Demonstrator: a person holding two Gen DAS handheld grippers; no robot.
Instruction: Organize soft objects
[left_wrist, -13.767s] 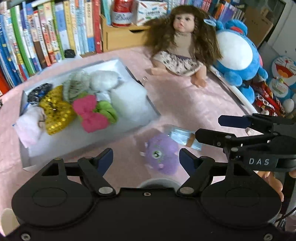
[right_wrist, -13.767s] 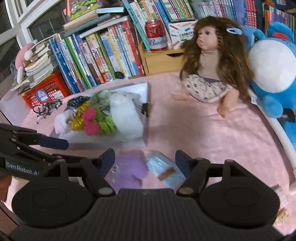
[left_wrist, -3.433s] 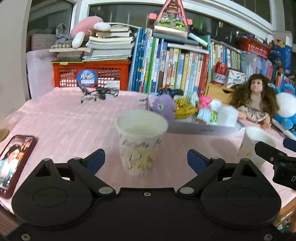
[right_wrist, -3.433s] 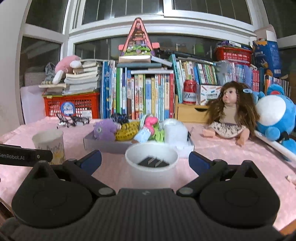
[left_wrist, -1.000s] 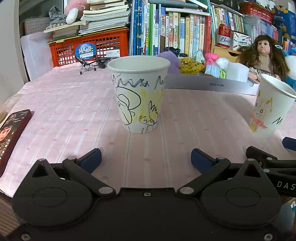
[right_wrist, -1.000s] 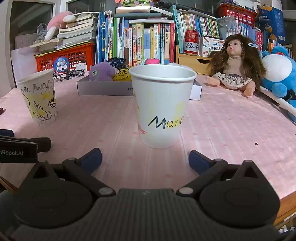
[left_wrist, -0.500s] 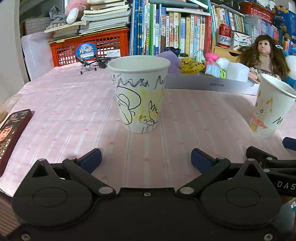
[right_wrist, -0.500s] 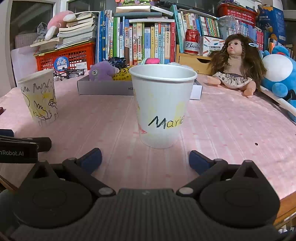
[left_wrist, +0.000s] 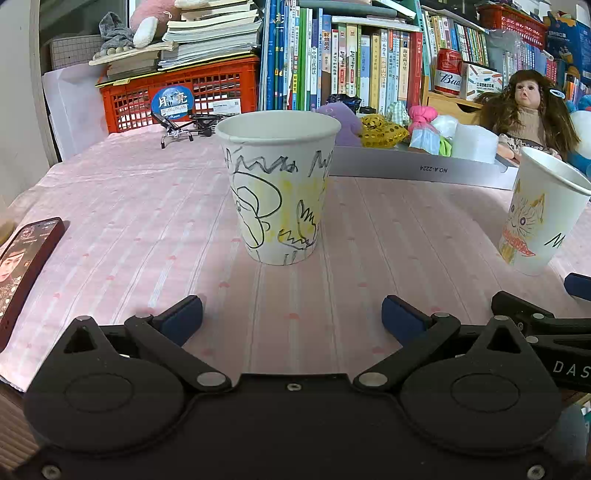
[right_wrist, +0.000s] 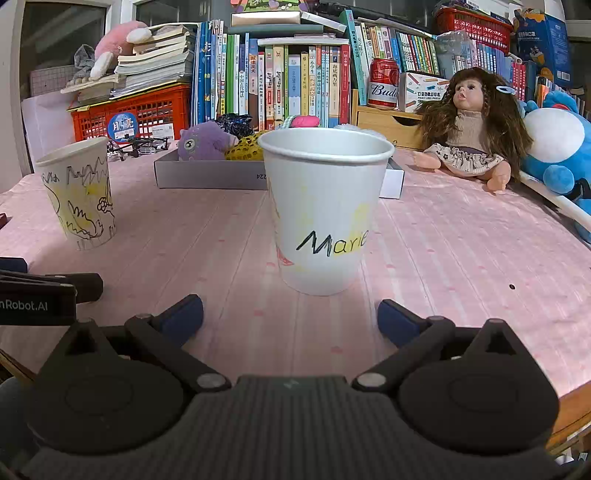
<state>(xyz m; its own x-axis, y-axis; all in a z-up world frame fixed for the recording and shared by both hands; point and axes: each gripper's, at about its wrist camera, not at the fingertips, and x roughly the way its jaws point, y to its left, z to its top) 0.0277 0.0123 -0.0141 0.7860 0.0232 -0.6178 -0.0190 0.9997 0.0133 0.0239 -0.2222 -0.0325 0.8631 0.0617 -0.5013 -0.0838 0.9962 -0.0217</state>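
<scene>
We hold the left hand-held gripper low at the bottom of its frame, jaws spread wide and empty, aimed at the doodled cup standing upright at centre. The right hand-held gripper sits the same way — apart, holding nothing — before the "Marie" cup. The soft things already lie in the tray further back: a purple plush, a gold sequin piece, a pink bow and white padding. We judge the sorting nearly finished, with the grippers resting at the near edge of the pink surface. If the cups are to be taken next, we should slide each one squarely between the fingers and close gently on the lower wall, since thin paper buckles and tips easily. The left view alone shows a phone at the lower left edge and a cat drawing on the second cup; the right view alone shows the written name, the doll in full and the blue plush at the right edge.
</scene>
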